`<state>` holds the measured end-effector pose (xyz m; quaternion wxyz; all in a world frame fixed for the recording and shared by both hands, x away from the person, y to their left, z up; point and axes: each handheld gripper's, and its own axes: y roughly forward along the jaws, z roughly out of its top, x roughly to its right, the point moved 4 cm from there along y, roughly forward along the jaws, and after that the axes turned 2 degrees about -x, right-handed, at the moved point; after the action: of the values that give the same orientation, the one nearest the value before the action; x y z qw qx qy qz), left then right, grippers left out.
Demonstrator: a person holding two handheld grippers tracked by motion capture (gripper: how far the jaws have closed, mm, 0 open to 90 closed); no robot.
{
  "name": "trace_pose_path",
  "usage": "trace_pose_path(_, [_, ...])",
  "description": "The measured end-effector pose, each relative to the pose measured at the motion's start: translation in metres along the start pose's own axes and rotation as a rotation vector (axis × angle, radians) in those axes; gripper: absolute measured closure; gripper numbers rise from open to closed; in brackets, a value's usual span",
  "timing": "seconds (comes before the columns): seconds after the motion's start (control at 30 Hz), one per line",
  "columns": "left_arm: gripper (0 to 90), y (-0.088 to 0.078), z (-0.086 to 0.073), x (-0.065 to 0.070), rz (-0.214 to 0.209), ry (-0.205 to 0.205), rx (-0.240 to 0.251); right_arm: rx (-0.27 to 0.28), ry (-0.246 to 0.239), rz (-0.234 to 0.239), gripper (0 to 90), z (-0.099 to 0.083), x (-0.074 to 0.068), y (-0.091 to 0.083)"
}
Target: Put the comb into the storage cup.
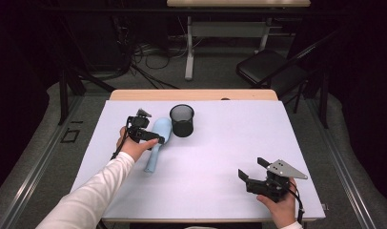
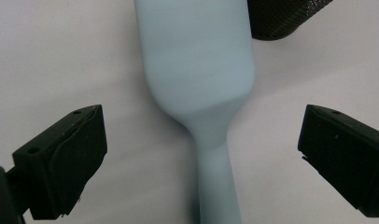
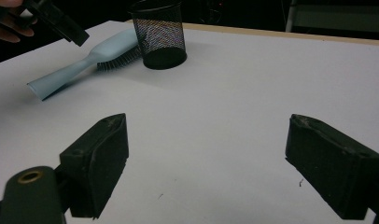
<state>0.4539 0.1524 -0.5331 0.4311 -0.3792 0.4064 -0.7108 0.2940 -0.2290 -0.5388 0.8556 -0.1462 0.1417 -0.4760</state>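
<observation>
Left gripper [image 1: 151, 136] hovers over the pale blue plastic hairbrush [image 1: 156, 143], left of centre in the high view, jaws spread wide and clamping nothing. In the left gripper view the two black jaws stand at lower left and lower right, well apart, with the brush neck [image 2: 211, 135] between them and white surface showing on either side of it; neither pad appears to touch the plastic.

Hairbrush lies bristles down on the white table sheet [image 1: 220, 162], head toward the top of the high view, handle running to the lower left. Its head sits just beside the black wire-mesh pen cup [image 1: 182, 120], which stands upright at upper centre; whether the two touch I cannot tell. Right gripper view gives the bristles under the head and the handle end lifted slightly off the sheet.

Right gripper [image 1: 253, 174] rests at lower right of the high view, well apart from the brush, jaws released with nothing between them.

Step in hand, as I judge it: approach to grasp the brush, grip not yet made. Next move likely calls for settling lower so the pads bracket the narrow neck, then closing. The neck is smooth and tapered, so a squeeze off-centre could let it slide.
</observation>
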Motion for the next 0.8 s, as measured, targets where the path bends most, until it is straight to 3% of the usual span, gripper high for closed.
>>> trace_pose_path(0.47, [3.5,0.028,-0.003,0.002,-0.005,-0.009,-0.049,-0.002,0.001,0.004,13.2,0.000,0.000,0.000])
trace_pose_path(0.8, [6.6,0.035,-0.001,0.002,0.003,-0.016,-0.066,-0.008,-0.001,0.008,13.5,-0.001,0.000,0.000])
